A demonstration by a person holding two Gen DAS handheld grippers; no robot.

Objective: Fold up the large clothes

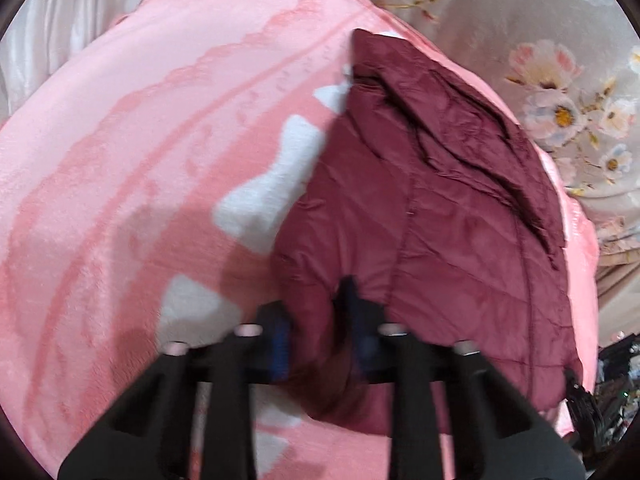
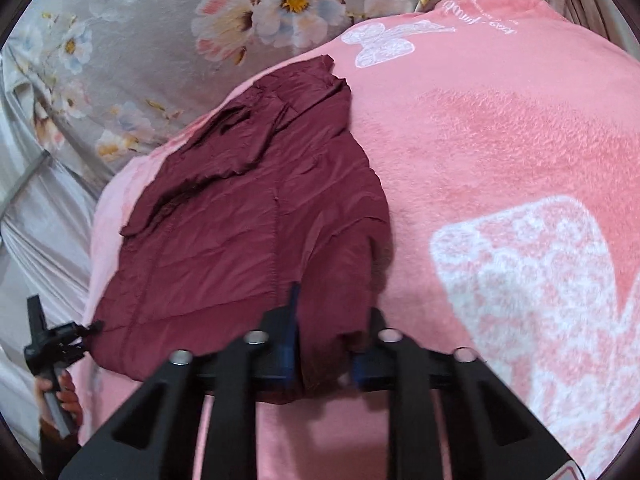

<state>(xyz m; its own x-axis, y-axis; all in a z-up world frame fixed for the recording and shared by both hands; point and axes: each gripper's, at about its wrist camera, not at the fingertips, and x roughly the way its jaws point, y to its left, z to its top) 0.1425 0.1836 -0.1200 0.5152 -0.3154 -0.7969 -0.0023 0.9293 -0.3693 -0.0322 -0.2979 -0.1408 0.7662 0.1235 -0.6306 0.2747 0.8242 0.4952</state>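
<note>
**Jacket gathered narrow, both near corners in your grippers**

You are holding the near hem of the one maroon quilted jacket (image 1: 440, 216) at two places. Your left gripper (image 1: 320, 332) is pinching a bunched fold of that hem between its blue-padded fingers (image 1: 280, 340), the fabric filling the gap. Your right gripper (image 2: 324, 340) is doing the same at the opposite near corner, jaws closed on a hanging flap of the cloth. In the right wrist view your other tool is showing at the far left edge, with your hand (image 2: 60, 396) wrapped around its handle.

Judging by how it is lying, the jacket is already partway folded: the body is lying as a long narrow panel, and a sleeve or side flap (image 1: 480, 140) is resting crumpled on top toward the far end. What is probably left is carrying the near hem up over the body toward the collar end, then smoothing the wrinkled upper layer.

Counting outward: two grippers, one jacket, one pink fleece blanket (image 1: 140, 160) under it with several white butterfly shapes (image 2: 384, 40), and beyond that one grey floral bedsheet (image 2: 160, 20). The jacket is sitting near the blanket's edge, close to the floral sheet, with the far end of it well apart from both grippers
</note>
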